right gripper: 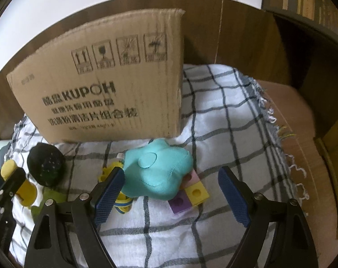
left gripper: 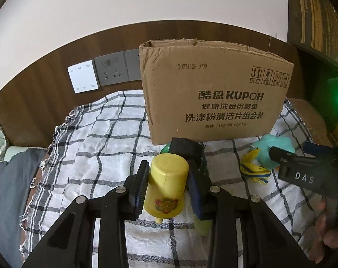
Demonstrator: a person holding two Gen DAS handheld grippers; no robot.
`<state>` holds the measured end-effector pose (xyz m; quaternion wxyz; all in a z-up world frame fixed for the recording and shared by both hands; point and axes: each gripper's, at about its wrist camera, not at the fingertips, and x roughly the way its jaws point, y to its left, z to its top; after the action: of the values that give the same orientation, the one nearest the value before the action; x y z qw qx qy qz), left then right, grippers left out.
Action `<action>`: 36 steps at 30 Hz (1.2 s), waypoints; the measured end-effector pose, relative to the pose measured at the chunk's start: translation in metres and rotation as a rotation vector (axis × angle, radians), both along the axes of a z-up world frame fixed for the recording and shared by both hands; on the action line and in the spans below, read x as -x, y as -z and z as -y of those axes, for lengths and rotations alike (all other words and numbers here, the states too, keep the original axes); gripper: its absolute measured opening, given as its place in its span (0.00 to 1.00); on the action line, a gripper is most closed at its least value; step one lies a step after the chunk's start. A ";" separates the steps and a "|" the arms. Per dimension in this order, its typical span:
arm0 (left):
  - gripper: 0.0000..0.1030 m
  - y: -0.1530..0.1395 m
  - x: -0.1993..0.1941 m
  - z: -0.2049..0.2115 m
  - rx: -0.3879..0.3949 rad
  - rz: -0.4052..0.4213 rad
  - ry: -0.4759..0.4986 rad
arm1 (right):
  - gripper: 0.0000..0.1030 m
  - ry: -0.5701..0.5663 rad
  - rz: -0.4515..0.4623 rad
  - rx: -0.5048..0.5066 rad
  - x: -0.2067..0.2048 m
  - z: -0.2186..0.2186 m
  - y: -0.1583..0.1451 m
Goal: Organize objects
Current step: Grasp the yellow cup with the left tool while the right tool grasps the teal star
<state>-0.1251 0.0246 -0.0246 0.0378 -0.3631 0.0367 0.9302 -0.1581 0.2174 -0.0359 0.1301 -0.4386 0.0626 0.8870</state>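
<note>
My left gripper (left gripper: 167, 178) is shut on a yellow cup (left gripper: 166, 185) with a flower sticker, held upside down just above the checked cloth (left gripper: 97, 147). A brown cardboard box (left gripper: 213, 91) marked KUPOH stands behind it, open at the top. My right gripper (right gripper: 171, 192) is open, its jaws on either side of a teal plush toy (right gripper: 157, 172). Yellow, purple and pink foam blocks (right gripper: 191, 196) lie against the plush. A yellow-blue toy (right gripper: 122, 203) lies by my right gripper's left finger. The cup also shows in the right wrist view (right gripper: 19, 185).
A black round object (right gripper: 46, 165) with green under it lies on the cloth in front of the box. A wood wall panel carries a white switch (left gripper: 83, 79) and grey sockets (left gripper: 112, 71). The cloth's fringed edge (right gripper: 280, 138) and a brown surface (right gripper: 303, 156) lie to the right.
</note>
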 end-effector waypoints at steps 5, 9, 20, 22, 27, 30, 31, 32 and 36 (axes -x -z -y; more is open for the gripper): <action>0.33 0.006 0.004 0.002 -0.015 0.028 0.002 | 0.83 -0.018 0.010 0.012 0.003 0.001 0.003; 0.33 0.007 0.005 0.004 -0.017 0.032 0.001 | 0.83 -0.047 0.021 0.019 0.003 0.007 0.005; 0.33 0.007 0.006 0.002 -0.017 0.038 0.007 | 0.60 -0.070 0.020 0.040 0.003 0.006 0.009; 0.33 0.006 0.005 0.001 -0.015 0.034 0.008 | 0.58 -0.074 0.015 0.041 0.001 0.007 0.008; 0.33 0.002 0.003 0.001 -0.013 0.026 0.008 | 0.56 -0.078 -0.013 0.049 -0.006 0.004 0.001; 0.33 -0.002 0.001 0.000 -0.012 0.018 0.008 | 0.56 -0.075 -0.037 0.041 -0.012 0.004 -0.007; 0.33 -0.003 0.000 -0.001 -0.012 0.016 0.009 | 0.56 -0.075 -0.044 0.039 -0.013 0.003 -0.009; 0.33 -0.005 -0.001 -0.001 -0.011 0.014 0.009 | 0.56 -0.074 -0.051 0.038 -0.015 0.003 -0.012; 0.33 -0.010 -0.004 -0.003 -0.008 0.003 0.010 | 0.56 -0.070 -0.077 0.035 -0.021 -0.002 -0.022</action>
<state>-0.1211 0.0271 -0.0148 0.0438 -0.3640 0.0347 0.9297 -0.1371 0.2193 -0.0136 0.0888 -0.4082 0.0675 0.9061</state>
